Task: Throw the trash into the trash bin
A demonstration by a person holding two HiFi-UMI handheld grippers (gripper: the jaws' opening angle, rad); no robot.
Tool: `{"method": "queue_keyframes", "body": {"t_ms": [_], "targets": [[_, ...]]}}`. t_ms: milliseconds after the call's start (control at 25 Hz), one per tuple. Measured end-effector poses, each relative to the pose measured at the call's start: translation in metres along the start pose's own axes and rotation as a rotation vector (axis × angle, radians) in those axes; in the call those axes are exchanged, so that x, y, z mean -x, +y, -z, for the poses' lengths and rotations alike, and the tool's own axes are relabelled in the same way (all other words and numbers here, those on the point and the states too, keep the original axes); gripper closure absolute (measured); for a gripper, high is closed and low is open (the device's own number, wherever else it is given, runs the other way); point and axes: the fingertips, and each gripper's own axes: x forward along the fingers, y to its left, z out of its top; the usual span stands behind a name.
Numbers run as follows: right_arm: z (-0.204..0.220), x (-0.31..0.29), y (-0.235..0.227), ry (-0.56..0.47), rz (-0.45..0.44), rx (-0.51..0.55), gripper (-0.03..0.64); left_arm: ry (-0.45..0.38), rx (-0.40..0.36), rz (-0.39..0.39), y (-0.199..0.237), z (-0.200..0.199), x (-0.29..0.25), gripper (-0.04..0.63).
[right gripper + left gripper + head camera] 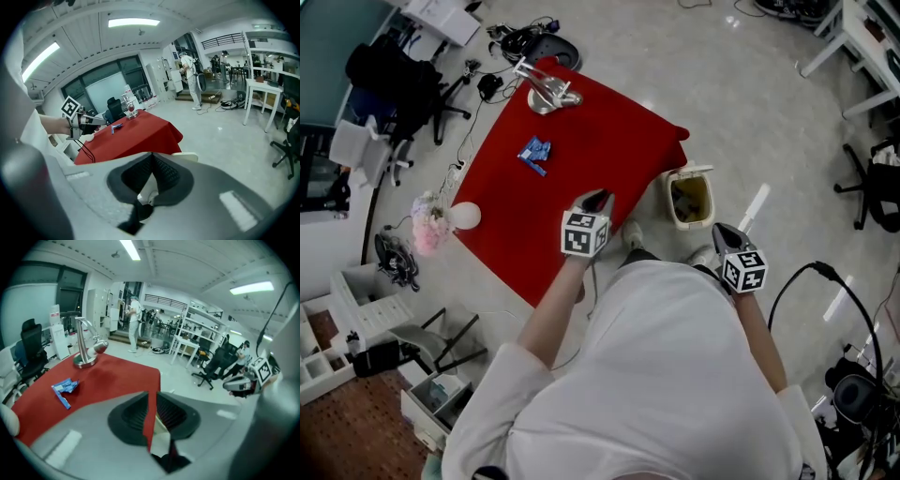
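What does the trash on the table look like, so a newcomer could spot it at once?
Find the table draped in red cloth, with the bin on the floor beside it. Toward its far end, short of the metal stand, lies a crumpled wrapper. It is the only blue thing on the red, small and flat, while the stand is shiny and upright.

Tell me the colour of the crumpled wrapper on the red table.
Blue with a pale patch; the wrapper shows best in the left gripper view.
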Motion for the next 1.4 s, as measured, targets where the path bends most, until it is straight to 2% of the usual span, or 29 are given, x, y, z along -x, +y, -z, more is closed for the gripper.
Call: {"method": "queue_keyframes", "body": {"t_ms": [240,480,800,1200,1400], "targets": [[-0.007,-0.019,0.011,0.005,0.011,-0.001,0.617,-0.006,0.053,-0.080,0.060,-0.004,0.009,0.512],[-0.024,-0.022,0.031,0.020,0.015,-0.011,0.617,-0.005,0.086,-0.117,0.099,-0.015,0.017,0.502],[-0.029,-0.068,0.073,0.035,0.018,0.002,0.617,0.018,0.056,-0.143,0.166,-0.009,0.020,0.472],[-0.041,-0.088,0.091,0.052,0.058,-0.013,0.617,0.080,-0.046,-0.211,0.247,0.006,0.001,0.441],[-0.041,-0.096,0.100,0.062,0.063,-0.016,0.617,0.174,-0.115,-0.225,0.271,0.026,-0.019,0.379]]}}
